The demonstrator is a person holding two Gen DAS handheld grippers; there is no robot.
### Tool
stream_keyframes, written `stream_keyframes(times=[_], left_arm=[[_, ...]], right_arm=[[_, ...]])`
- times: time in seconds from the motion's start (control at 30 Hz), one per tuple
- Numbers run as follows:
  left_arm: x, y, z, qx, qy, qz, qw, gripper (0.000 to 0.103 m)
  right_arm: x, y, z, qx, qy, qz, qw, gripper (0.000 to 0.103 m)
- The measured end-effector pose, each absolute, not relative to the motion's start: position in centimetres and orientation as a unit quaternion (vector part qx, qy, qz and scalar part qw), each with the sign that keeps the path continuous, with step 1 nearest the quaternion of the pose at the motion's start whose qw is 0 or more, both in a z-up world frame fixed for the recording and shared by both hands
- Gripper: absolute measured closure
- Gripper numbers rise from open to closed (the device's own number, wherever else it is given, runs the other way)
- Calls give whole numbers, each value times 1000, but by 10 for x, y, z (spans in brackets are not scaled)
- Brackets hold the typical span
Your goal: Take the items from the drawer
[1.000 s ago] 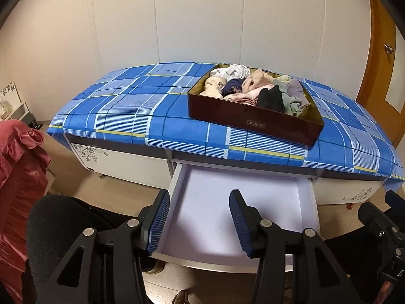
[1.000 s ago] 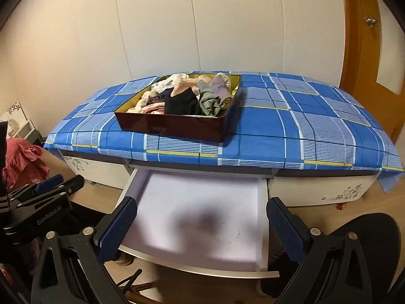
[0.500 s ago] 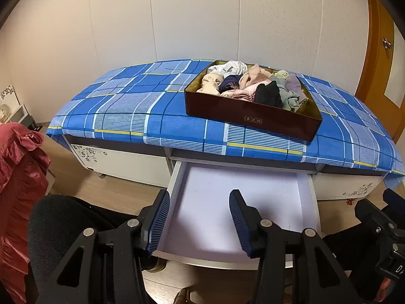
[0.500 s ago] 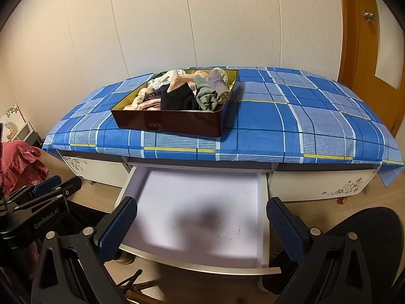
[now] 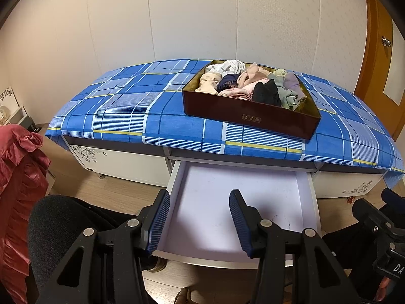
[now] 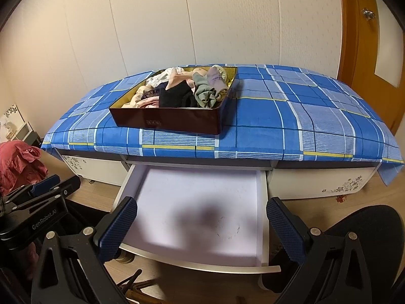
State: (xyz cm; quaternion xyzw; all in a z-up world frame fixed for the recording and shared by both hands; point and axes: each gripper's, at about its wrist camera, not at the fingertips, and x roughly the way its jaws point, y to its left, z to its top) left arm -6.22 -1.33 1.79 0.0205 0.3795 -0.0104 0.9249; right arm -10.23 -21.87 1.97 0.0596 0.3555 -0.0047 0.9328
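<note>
writing: "GenRobot.AI" on left gripper [image 6: 38, 190] body; box label unreadable | drawer [image 5: 240, 200] pulled out, floor bare | dark red box [image 5: 253, 116] of clothes [image 5: 250, 86] on blue plaid cloth [image 5: 126, 106] above | left gripper fingers parted, holding nothing | right gripper [image 6: 202, 230] spread wide, holding nothing | red fabric [image 5: 17, 190] at left

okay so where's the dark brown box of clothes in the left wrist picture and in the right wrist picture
Left wrist: the dark brown box sits right of centre on the blue plaid cover, above the open drawer.
Right wrist: the same box sits left of centre on the cover, above the drawer's left half.
Shared landmark: the open drawer, pulled out below the cover's front edge.
</note>
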Motion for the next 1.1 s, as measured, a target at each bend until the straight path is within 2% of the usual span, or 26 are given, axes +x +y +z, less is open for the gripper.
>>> stream_keyframes(times=[1.1], left_arm=[[-61, -16, 16, 27, 385, -17, 923, 54]], right_arm=[[-100, -218, 16, 64, 368, -2, 928, 0]])
